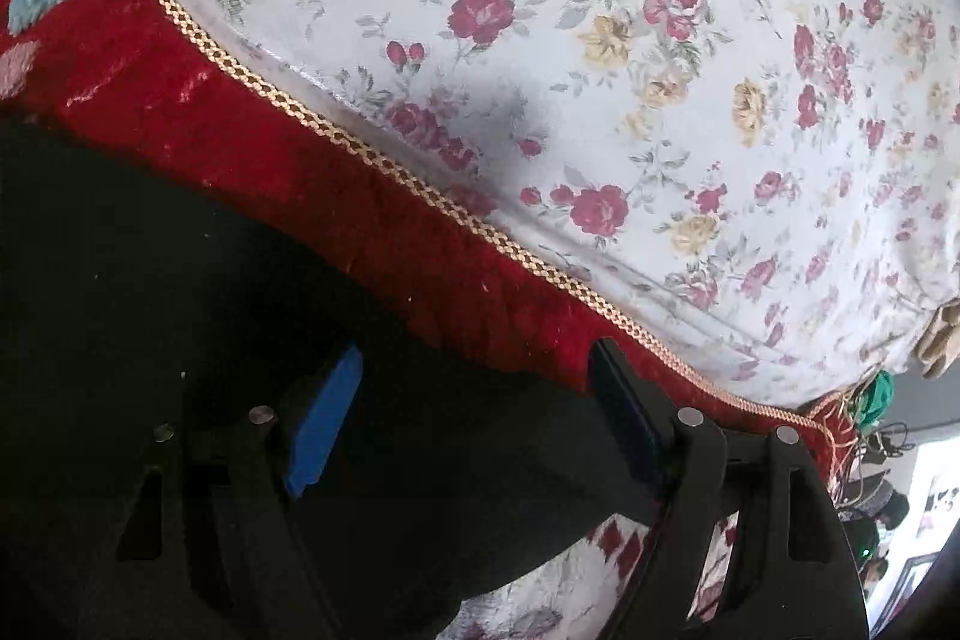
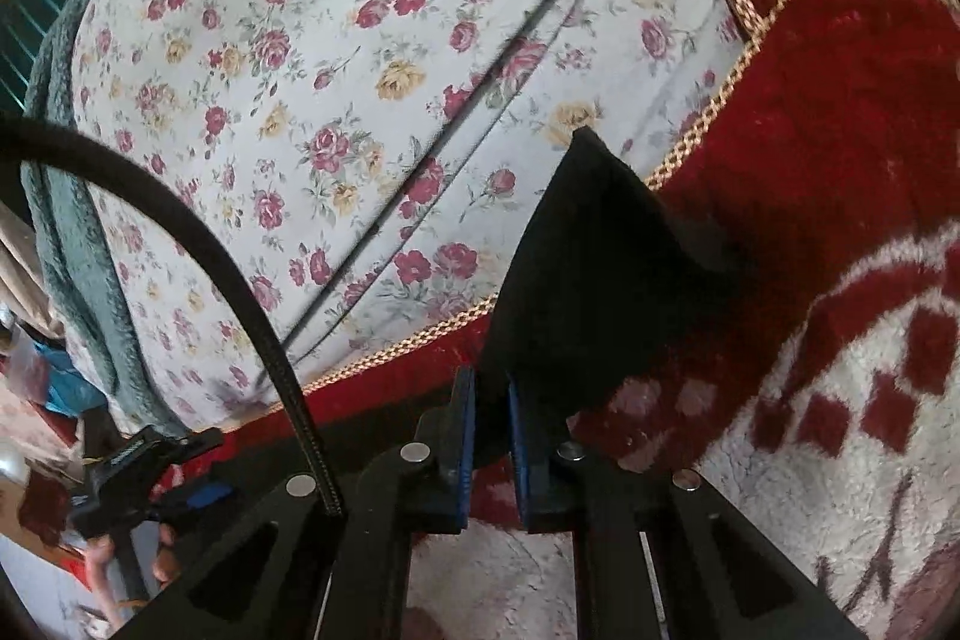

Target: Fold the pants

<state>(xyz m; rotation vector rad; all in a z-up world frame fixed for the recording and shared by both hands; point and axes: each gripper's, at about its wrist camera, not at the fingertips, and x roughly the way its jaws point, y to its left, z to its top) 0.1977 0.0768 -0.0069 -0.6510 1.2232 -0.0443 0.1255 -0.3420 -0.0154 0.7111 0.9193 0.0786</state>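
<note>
Black fabric pants (image 1: 180,280) lie over a plush red blanket with gold braided trim (image 1: 150,58), beside a white rose-print sheet (image 1: 660,100). Left gripper (image 1: 474,418) sits above the dark cloth, blue-padded jaws wide apart. Right gripper (image 2: 492,436) has its jaws pinched on a raised corner of the pants (image 2: 588,268)

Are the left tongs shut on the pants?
No: the left tongs stand wide open, with the black pants lying between and under the blue pads.
</note>
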